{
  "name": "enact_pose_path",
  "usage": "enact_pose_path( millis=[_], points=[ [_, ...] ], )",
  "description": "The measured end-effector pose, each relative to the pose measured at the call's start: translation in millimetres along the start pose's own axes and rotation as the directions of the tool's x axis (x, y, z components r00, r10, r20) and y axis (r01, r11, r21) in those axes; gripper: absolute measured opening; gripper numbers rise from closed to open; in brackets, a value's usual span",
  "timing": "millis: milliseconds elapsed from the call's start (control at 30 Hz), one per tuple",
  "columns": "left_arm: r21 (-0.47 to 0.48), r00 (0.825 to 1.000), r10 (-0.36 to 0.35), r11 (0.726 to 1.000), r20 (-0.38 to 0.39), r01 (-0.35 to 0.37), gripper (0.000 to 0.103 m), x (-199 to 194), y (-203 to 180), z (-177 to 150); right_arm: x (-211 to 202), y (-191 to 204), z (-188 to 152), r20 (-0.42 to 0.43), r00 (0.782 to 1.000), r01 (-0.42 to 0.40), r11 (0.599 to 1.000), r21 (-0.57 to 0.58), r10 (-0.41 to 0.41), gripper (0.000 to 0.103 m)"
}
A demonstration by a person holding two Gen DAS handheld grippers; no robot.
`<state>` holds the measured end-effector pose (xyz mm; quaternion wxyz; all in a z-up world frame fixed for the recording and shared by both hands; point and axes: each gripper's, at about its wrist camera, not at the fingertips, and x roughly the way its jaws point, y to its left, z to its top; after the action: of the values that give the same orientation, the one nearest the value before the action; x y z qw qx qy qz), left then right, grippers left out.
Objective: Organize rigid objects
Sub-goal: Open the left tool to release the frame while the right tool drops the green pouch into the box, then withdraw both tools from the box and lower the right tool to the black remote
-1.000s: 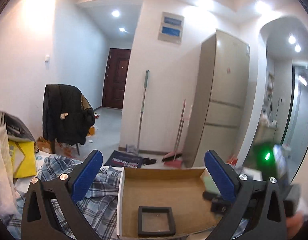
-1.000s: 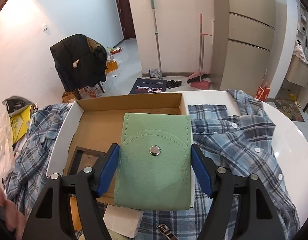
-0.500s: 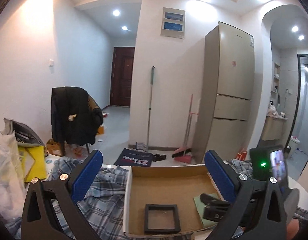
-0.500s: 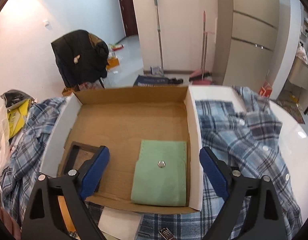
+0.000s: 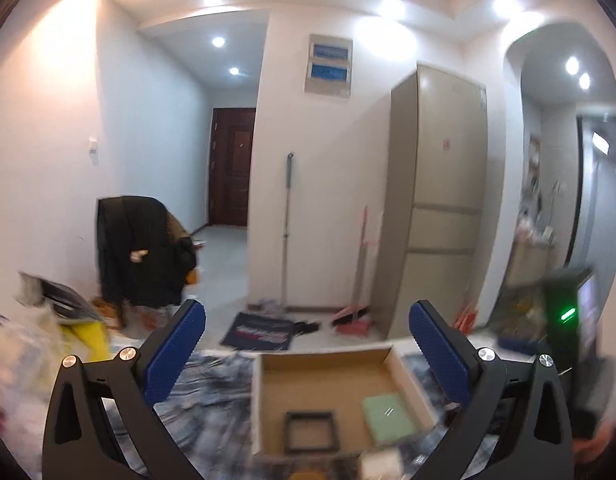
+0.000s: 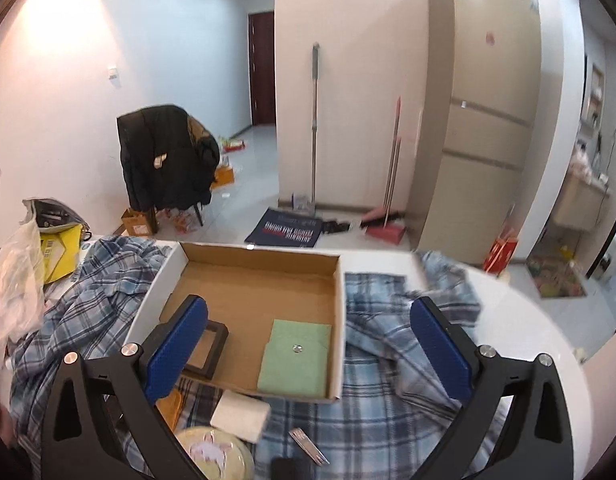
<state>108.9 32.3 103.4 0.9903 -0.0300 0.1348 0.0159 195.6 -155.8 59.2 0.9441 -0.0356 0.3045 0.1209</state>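
Note:
An open cardboard box lies on a plaid shirt on the white table. Inside it lie a green snap pouch at the front right and a black square frame at the front left. My right gripper is open and empty, raised above and in front of the box. My left gripper is open and empty, held high and back from the box; the pouch and frame show blurred below it.
In front of the box lie a white block, a round yellowish tin, a small metal tool and a dark object. Plaid shirt covers the table. Bags sit at left.
The right gripper opened, left the green pouch in the box, then pulled up and back. The left gripper tilted upward and moved back; its view is blurred.

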Motion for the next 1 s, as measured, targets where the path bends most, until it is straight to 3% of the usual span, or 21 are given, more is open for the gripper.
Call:
enact_pose_path(
  millis=[67,133,233,333,433,600,733,900,1000],
  points=[
    [0.023,0.998,-0.002,1.000,-0.067,0.003,0.103,-4.4,-2.5,0.4,-20.4,-3.9,-3.2,0.032,0.999,-0.012,1.000,0.018,0.011,0.103],
    [0.020,0.997,-0.013,1.000,-0.075,0.014,0.103,-12.8,-2.4,-6.0,-39.3,-7.2,-7.6,0.062,0.998,-0.003,0.999,0.035,0.001,0.103],
    [0.060,1.000,0.008,0.998,-0.015,-0.007,0.103,-31.9,-7.1,-20.1,-62.6,-14.7,-15.7,0.100,0.995,-0.001,0.999,0.053,-0.004,0.103],
    [0.137,0.993,0.056,0.988,0.106,-0.070,0.103,-59.1,-16.7,-38.7,-84.0,-23.4,-28.6,0.121,0.992,0.017,0.997,0.074,-0.025,0.103],
    [0.178,0.986,0.085,0.978,0.142,-0.110,0.103,-81.3,-24.5,-58.2,-103.5,-23.9,-47.0,0.167,0.983,0.067,0.996,0.063,-0.077,0.103],
    [0.098,0.998,-0.021,0.995,0.054,0.016,0.103,-94.2,-18.3,-103.7,-123.7,-17.6,-89.0,0.290,0.950,0.104,0.992,0.067,-0.119,0.103],
    [0.050,0.991,-0.129,0.990,-0.026,0.130,0.103,-88.4,-14.4,-134.0,-113.1,-11.1,-110.2,0.248,0.961,0.122,0.992,0.013,-0.122,0.103],
    [-0.007,0.989,-0.146,0.989,0.016,0.146,0.103,-94.5,-6.4,-139.6,-93.1,-14.5,-135.0,0.193,0.980,-0.042,0.999,-0.027,0.047,0.103],
    [-0.019,0.992,-0.123,0.992,-0.002,0.123,0.103,-94.9,-4.5,-143.4,-89.7,-12.2,-148.3,0.197,0.980,0.007,1.000,-0.013,-0.004,0.103]
  ],
)
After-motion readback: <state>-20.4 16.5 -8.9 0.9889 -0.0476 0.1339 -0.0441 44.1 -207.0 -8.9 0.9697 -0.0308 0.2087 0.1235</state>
